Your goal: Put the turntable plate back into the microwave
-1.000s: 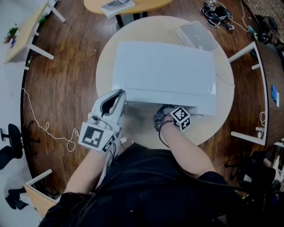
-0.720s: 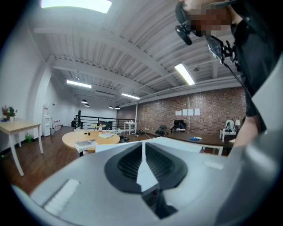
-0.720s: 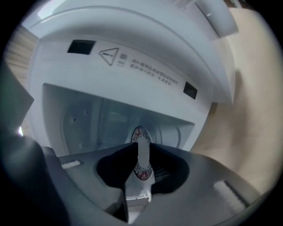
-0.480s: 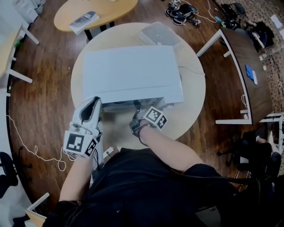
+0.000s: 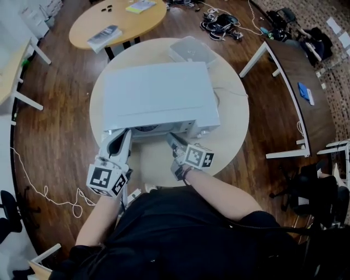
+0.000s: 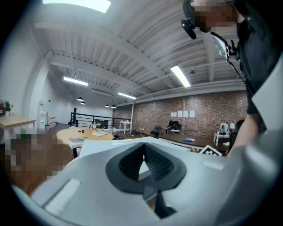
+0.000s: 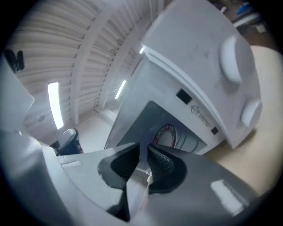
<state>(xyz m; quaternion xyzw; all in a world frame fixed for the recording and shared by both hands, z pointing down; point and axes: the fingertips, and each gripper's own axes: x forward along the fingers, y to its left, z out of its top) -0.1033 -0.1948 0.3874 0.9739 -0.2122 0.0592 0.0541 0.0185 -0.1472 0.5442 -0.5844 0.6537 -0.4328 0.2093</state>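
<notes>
A white microwave (image 5: 156, 93) stands on a round pale table (image 5: 232, 128). In the right gripper view its door (image 7: 126, 95) hangs open, and a plate with a patterned rim (image 7: 166, 133) lies inside the dark cavity. My right gripper (image 5: 172, 138) sits just in front of that opening, rolled to one side. Its jaws are closing with a thin gap left, and I see nothing gripped between them. My left gripper (image 5: 121, 138) is at the microwave's front left corner, fingertips together and empty. Two round knobs (image 7: 232, 57) sit on the control panel.
A flat grey box (image 5: 190, 50) lies on the table behind the microwave. Beyond it stands an oval wooden table (image 5: 117, 16) with a book. A white desk frame (image 5: 284, 98) is to the right, and a cable (image 5: 44, 188) trails over the wood floor at left.
The right gripper has risen and rolled, from low on the table to the microwave's opening. The left gripper has edged in toward the front left corner.
</notes>
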